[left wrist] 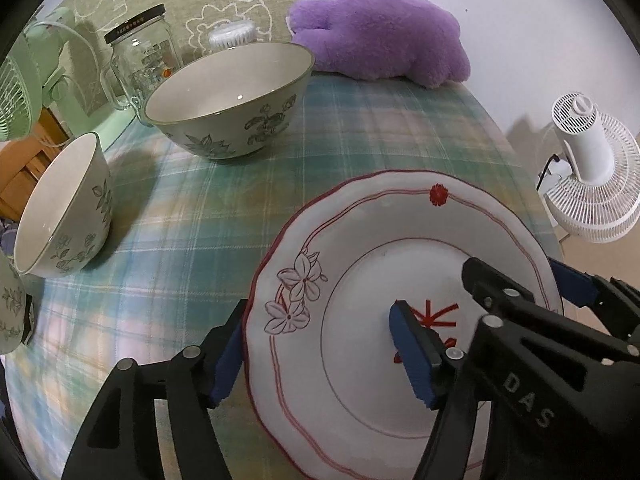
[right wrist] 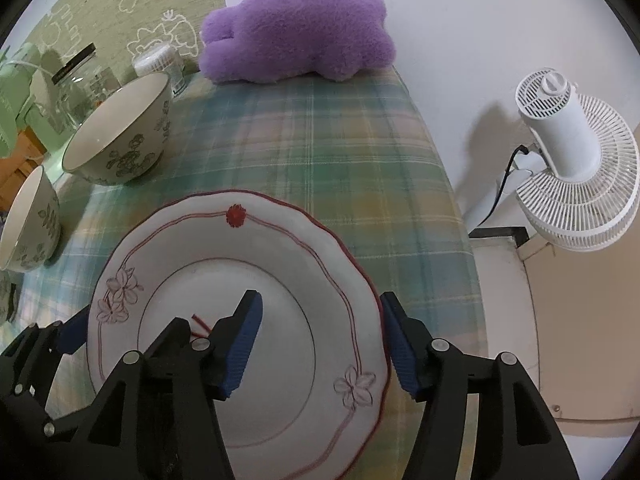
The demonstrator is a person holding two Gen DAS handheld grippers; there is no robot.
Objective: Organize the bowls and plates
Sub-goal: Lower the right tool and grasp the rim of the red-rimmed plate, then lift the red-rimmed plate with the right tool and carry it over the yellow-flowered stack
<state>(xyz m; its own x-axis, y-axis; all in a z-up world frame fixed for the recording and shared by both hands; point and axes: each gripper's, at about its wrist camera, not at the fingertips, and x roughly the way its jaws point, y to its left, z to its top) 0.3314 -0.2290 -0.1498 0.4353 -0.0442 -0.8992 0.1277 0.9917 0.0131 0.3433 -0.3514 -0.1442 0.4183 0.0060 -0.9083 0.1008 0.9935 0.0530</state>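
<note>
While both claws straddle plate [left wrist: 360, 248] rims.

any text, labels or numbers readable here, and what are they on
"DAS" – white letters on the black body of the right claw, seen in the left wrist view.
Glass jar: a line of print on its black lid band and a label on the glass, both too small to read.
Plate: a red mark in its centre, half hidden by the claws, not readable.
</note>
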